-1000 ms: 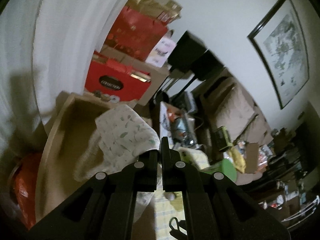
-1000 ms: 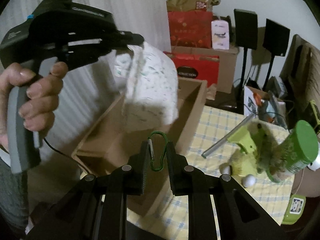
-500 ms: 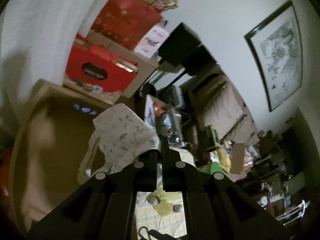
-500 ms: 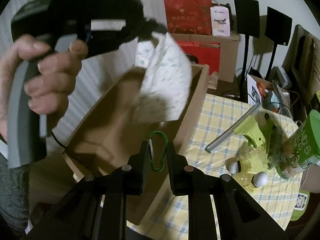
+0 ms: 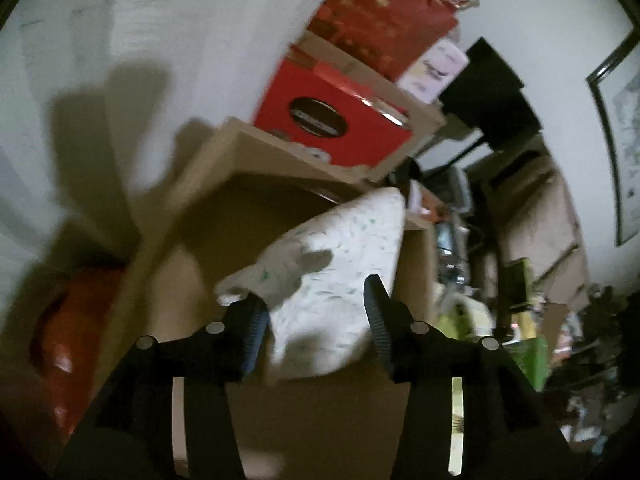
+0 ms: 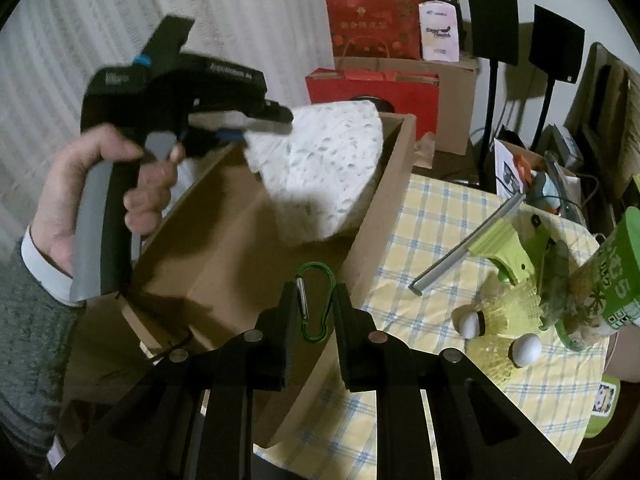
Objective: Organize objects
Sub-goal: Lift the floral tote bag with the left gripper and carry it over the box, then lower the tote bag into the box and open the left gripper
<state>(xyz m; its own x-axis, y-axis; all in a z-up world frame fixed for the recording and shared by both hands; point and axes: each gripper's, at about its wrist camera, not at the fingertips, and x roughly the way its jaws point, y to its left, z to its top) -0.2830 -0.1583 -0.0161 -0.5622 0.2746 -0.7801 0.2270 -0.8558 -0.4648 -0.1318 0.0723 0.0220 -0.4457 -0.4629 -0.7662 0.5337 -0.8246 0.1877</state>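
A white packet with small green specks [image 5: 340, 264] hangs over an open cardboard box [image 5: 208, 184]. My left gripper [image 5: 312, 292] points down into the box and its jaws are opening, with the packet loose between the fingers. In the right wrist view a hand holds that left gripper [image 6: 276, 120] above the box [image 6: 384, 208], and the packet [image 6: 328, 160] tips down from its tip. My right gripper [image 6: 316, 287] is shut on a green carabiner [image 6: 319, 265] over the box's near corner.
The box stands on a yellow checked tablecloth [image 6: 432, 240]. To its right lie a green squeegee [image 6: 496, 248], yellow shuttlecocks [image 6: 496, 316] and a green canister [image 6: 616, 280]. Red bags [image 6: 372, 20] and black speakers on stands [image 6: 492, 24] sit behind. A curtain hangs at left.
My left gripper has dropped lower toward the box and its jaws have gone from shut on the packet to apart. The packet now sags between them. The right gripper has barely moved.
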